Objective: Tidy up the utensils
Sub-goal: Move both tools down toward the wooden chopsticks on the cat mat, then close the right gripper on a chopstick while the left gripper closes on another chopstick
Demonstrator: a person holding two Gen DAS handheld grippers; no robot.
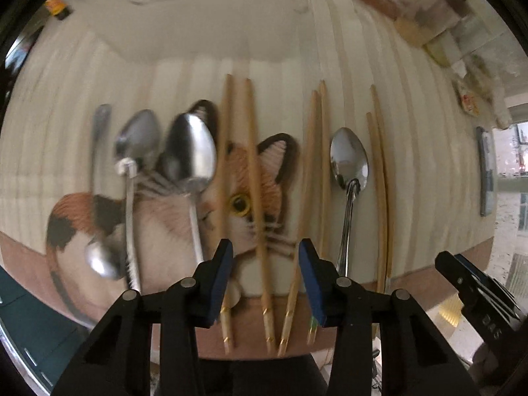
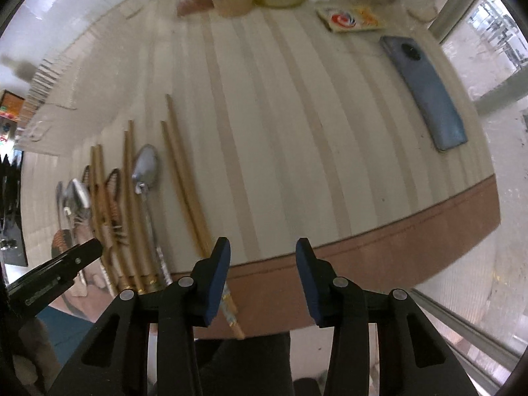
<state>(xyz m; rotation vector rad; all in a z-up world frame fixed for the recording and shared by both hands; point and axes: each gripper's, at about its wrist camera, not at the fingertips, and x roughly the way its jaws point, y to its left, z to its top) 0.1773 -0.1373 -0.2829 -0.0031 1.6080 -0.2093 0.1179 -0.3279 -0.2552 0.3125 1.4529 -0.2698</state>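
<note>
Now both hand-held grippers (image 1: 265, 280) (image 2: 262, 279) agape, empty.

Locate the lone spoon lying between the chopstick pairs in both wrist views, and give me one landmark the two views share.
Left wrist: the spoon lies right of centre, bowl away from the camera, chopsticks on both sides.
Right wrist: the same spoon lies left of centre, just left of the rightmost chopstick pair.
Shared landmark: the cat patch on the striped cloth.

**Utensil count on the tabletop**

Four spoons (image 1: 349, 160) lie on the striped cloth (image 1: 412, 138). Six chopsticks (image 1: 254, 198) lie among them, in three pairs. One phone (image 2: 425, 92) and one small packet (image 2: 349, 18) sit farther off.
</note>
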